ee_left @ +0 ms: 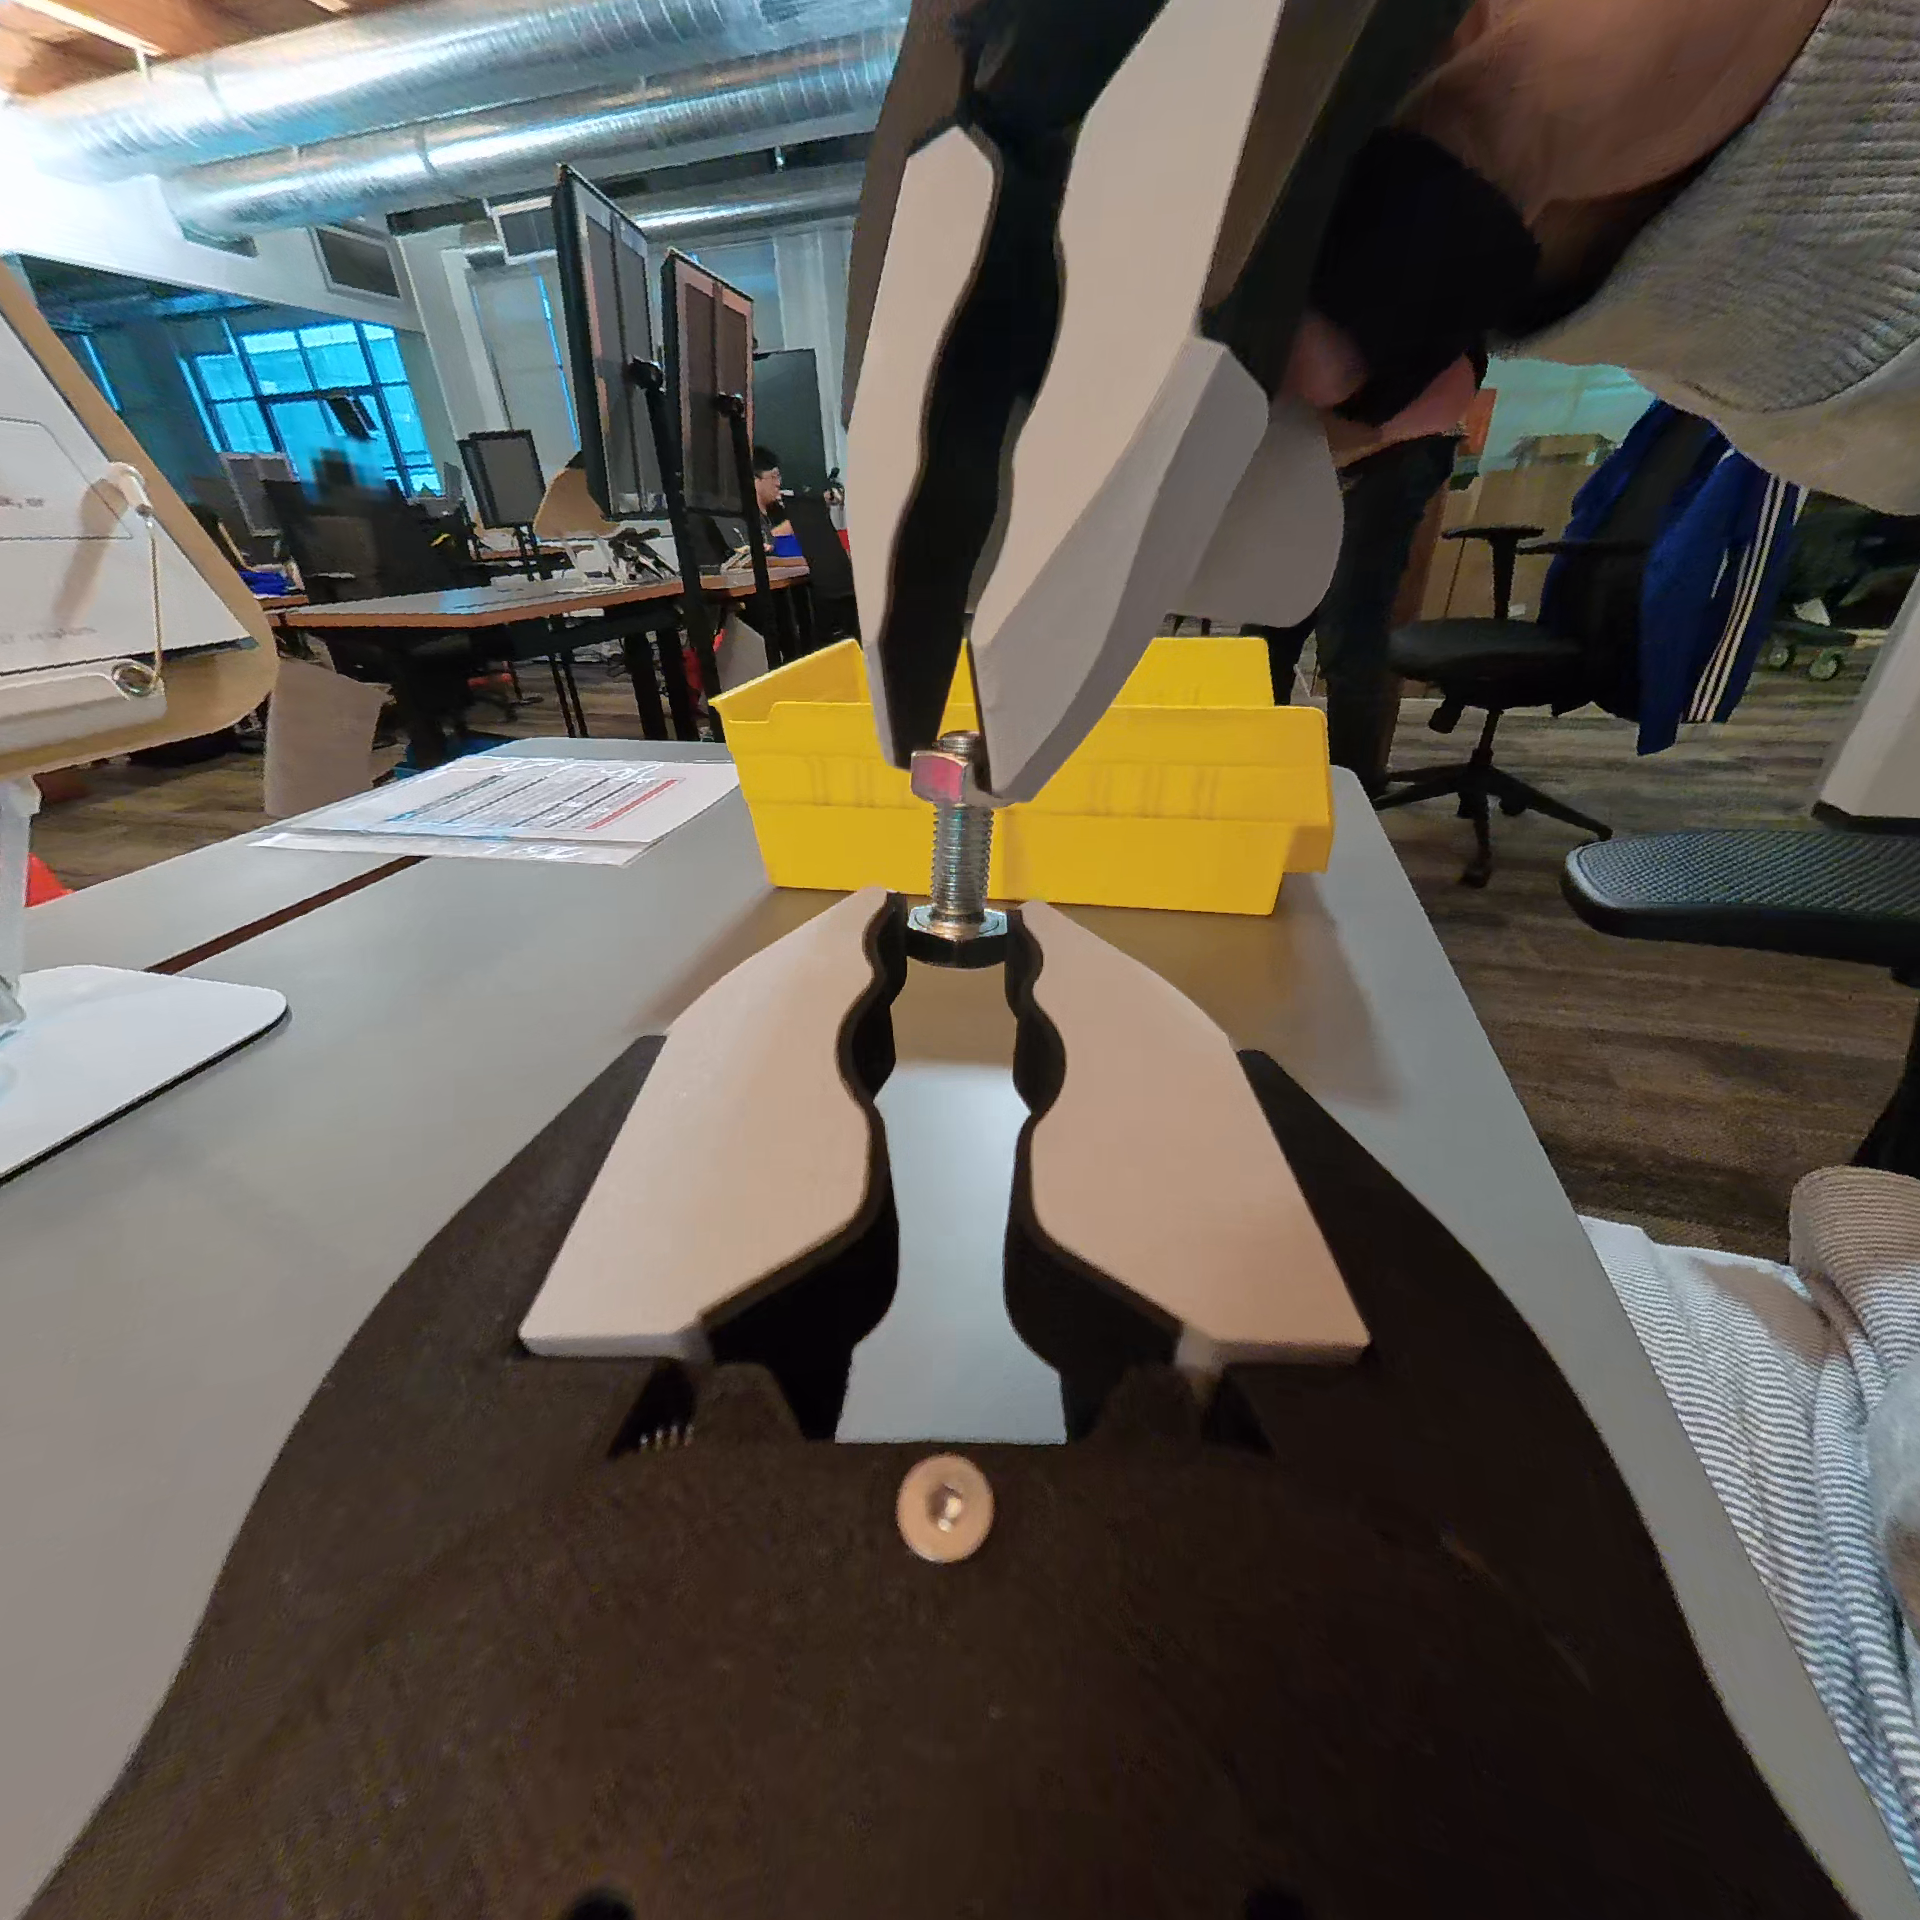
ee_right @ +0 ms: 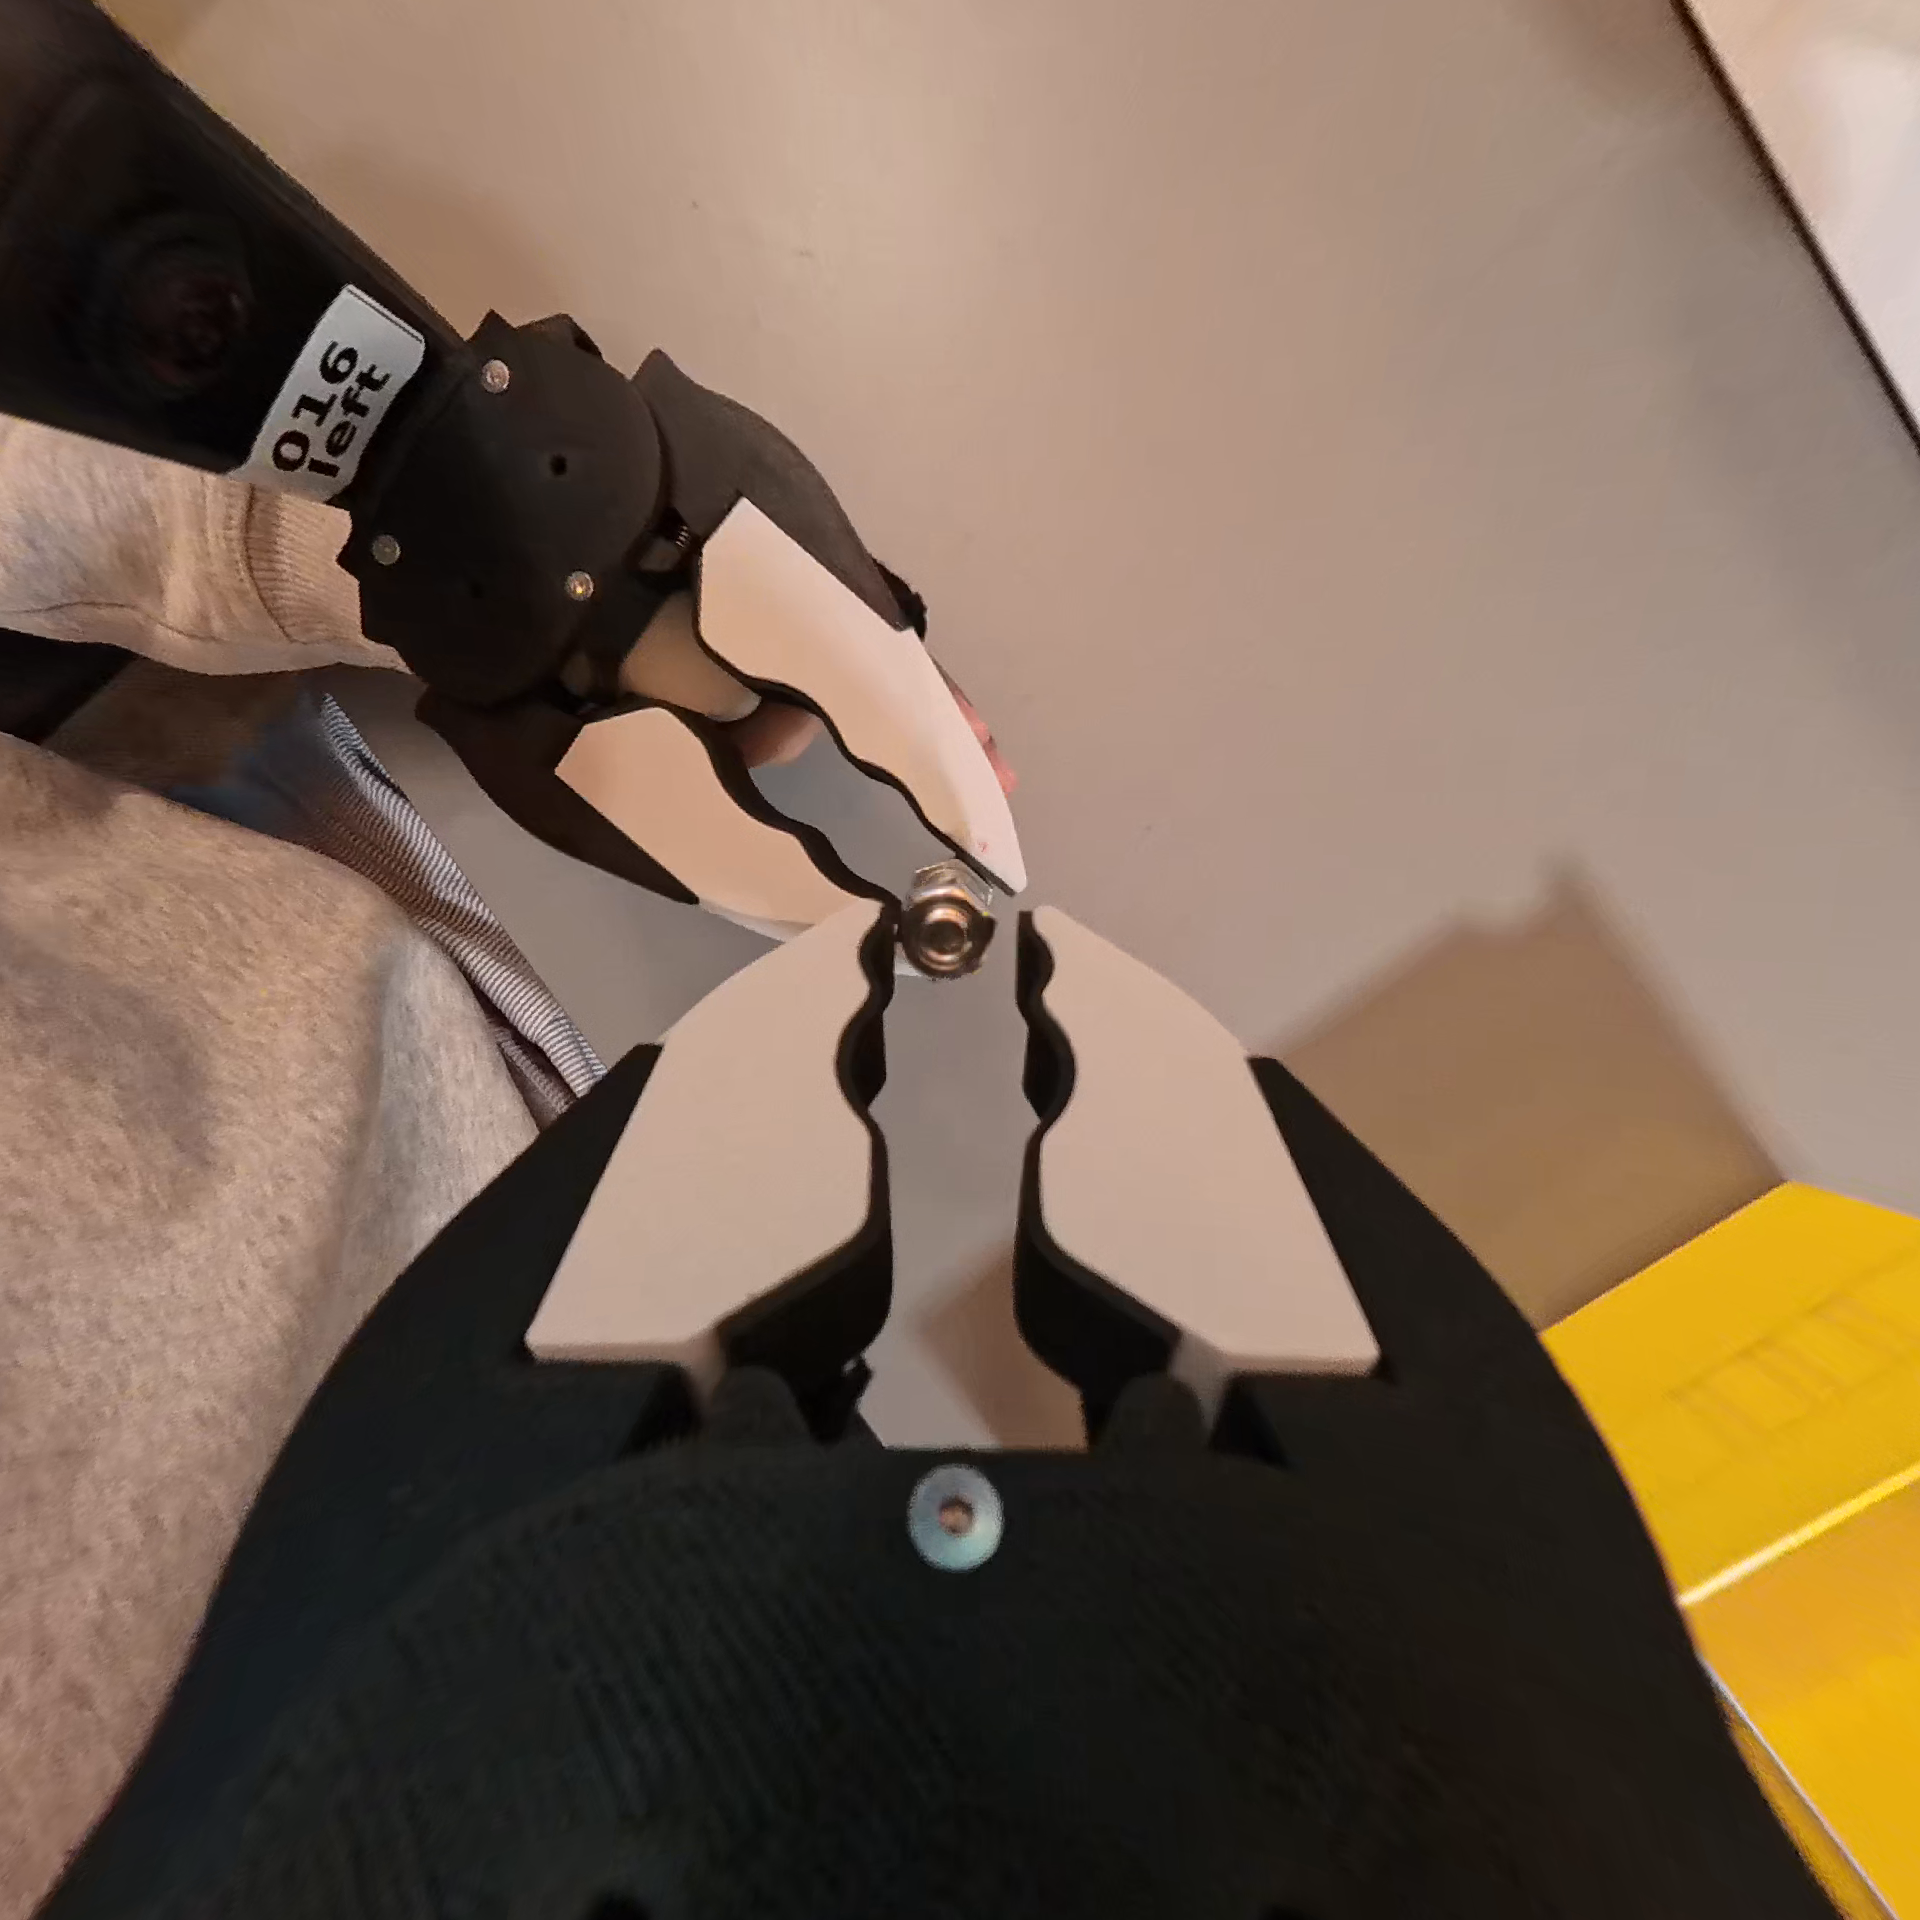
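Observation:
A silver threaded bolt (ee_left: 961,857) stands upright just above the grey table (ee_left: 416,1039). My left gripper (ee_left: 954,925) lies low over the table and is shut on the bolt's lower end. My right gripper (ee_left: 951,771) comes down from above and is shut on a hex nut (ee_left: 943,774) at the bolt's top. In the right wrist view I see the bolt (ee_right: 943,930) end-on between my right gripper's (ee_right: 954,935) fingertips. The left gripper (ee_right: 956,891) reaches in from the upper left and pinches the same bolt.
A yellow plastic bin (ee_left: 1143,821) sits right behind the bolt and shows at the lower right of the right wrist view (ee_right: 1766,1403). A printed sheet (ee_left: 520,805) and a white stand base (ee_left: 104,1039) lie to the left. Office chairs (ee_left: 1507,644) stand beyond the table's right edge. Left and right tips are no more than a few centimetres apart.

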The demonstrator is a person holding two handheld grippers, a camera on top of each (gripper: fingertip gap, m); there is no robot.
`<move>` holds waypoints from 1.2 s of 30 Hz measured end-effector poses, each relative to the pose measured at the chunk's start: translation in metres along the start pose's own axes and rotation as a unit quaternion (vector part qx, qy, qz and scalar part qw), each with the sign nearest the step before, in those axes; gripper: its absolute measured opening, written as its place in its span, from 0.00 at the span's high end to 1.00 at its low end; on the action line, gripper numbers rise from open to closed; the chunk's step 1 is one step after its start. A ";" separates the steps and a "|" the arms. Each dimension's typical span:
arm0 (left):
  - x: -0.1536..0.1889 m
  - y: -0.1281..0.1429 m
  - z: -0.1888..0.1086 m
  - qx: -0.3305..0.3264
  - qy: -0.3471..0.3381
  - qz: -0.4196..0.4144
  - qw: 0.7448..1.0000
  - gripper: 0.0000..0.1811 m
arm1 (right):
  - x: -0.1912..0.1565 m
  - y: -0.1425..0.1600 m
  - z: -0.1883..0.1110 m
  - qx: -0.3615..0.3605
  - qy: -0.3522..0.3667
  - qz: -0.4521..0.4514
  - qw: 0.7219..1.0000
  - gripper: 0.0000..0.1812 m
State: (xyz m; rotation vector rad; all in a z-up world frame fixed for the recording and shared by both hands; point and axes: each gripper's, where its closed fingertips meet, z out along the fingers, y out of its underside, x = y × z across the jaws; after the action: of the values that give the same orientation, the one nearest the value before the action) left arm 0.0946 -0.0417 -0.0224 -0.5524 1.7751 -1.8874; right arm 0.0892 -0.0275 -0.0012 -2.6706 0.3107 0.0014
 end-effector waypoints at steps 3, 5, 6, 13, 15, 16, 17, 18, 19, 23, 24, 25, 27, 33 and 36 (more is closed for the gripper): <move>0.002 0.002 0.001 -0.005 0.009 -0.006 1.000 0.90 | -0.001 0.003 0.002 -0.015 0.001 -0.014 1.000 0.90; 0.008 0.003 0.002 -0.005 0.040 -0.035 0.999 0.90 | -0.004 0.005 0.002 -0.027 -0.008 -0.048 0.998 0.90; 0.010 0.002 0.001 -0.001 0.054 -0.051 0.997 0.90 | -0.006 0.006 0.001 -0.031 -0.011 -0.071 0.997 0.90; 0.023 -0.003 -0.001 0.011 0.115 -0.080 0.990 0.90 | -0.015 0.009 -0.005 -0.057 -0.029 -0.193 0.979 0.90; 0.023 -0.005 -0.002 0.015 0.119 -0.092 0.989 0.90 | -0.015 0.006 -0.005 -0.051 -0.027 -0.180 0.982 0.90; 0.022 -0.004 -0.002 0.014 0.116 -0.091 0.989 0.90 | -0.015 0.005 -0.005 -0.046 -0.026 -0.172 0.984 0.89; 0.021 -0.004 -0.001 0.012 0.113 -0.088 0.990 0.90 | -0.015 0.004 -0.005 -0.042 -0.024 -0.164 0.985 0.88; 0.021 -0.003 -0.001 0.009 0.109 -0.083 0.990 0.90 | -0.014 0.003 -0.005 -0.041 -0.021 -0.156 0.987 0.88; 0.021 -0.002 -0.001 0.006 0.108 -0.079 0.991 0.90 | -0.014 0.004 -0.004 -0.043 -0.019 -0.150 0.988 0.88; 0.022 -0.001 0.000 0.002 0.104 -0.071 0.992 0.90 | -0.013 0.009 0.001 -0.063 -0.004 -0.136 0.989 0.89; 0.022 -0.001 0.000 0.001 0.102 -0.069 0.992 0.90 | -0.013 0.010 0.002 -0.065 0.001 -0.136 0.988 0.89; 0.021 -0.001 0.000 0.000 0.100 -0.069 0.993 0.90 | -0.013 0.010 0.003 -0.067 0.005 -0.139 0.988 0.89; 0.021 0.000 0.000 -0.001 0.100 -0.070 0.993 0.90 | -0.014 0.008 0.004 -0.065 0.012 -0.149 0.987 0.89; 0.018 0.001 0.001 -0.003 0.092 -0.074 0.993 0.90 | -0.025 0.006 0.004 -0.060 0.009 -0.169 0.984 0.89; 0.017 0.000 0.001 -0.003 0.089 -0.074 0.993 0.90 | -0.027 0.008 0.002 -0.063 0.009 -0.168 0.984 0.90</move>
State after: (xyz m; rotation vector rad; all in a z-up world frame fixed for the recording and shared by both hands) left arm 0.0814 -0.0523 -0.0234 -0.5444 1.8980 -2.0902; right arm 0.0609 -0.0278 -0.0046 -2.8156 -0.1432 -0.1114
